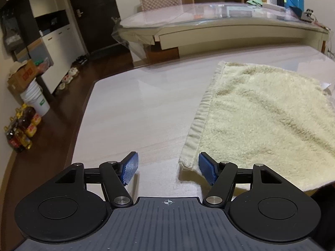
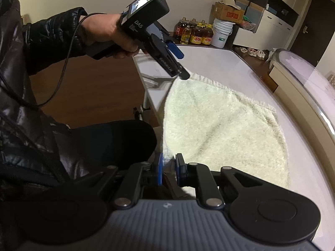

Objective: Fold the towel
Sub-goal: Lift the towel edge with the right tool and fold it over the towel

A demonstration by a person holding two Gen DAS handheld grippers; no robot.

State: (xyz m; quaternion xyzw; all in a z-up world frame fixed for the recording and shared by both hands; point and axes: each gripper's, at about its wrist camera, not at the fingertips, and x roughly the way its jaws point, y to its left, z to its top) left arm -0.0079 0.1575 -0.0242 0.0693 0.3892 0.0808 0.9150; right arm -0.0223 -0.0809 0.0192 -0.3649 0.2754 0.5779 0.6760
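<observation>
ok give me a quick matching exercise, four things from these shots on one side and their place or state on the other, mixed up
Things:
1. towel
2. left hand-held gripper
3. right hand-held gripper
4. oil bottles

Place or state:
A. standing on the floor beside a white bucket
B. fingers wide open at the towel's near corner
C. spread flat on the table
D. fingers narrowed around the towel's edge at the table's near side

Pairs: 1-C, 2-B, 3-D, 4-A
</observation>
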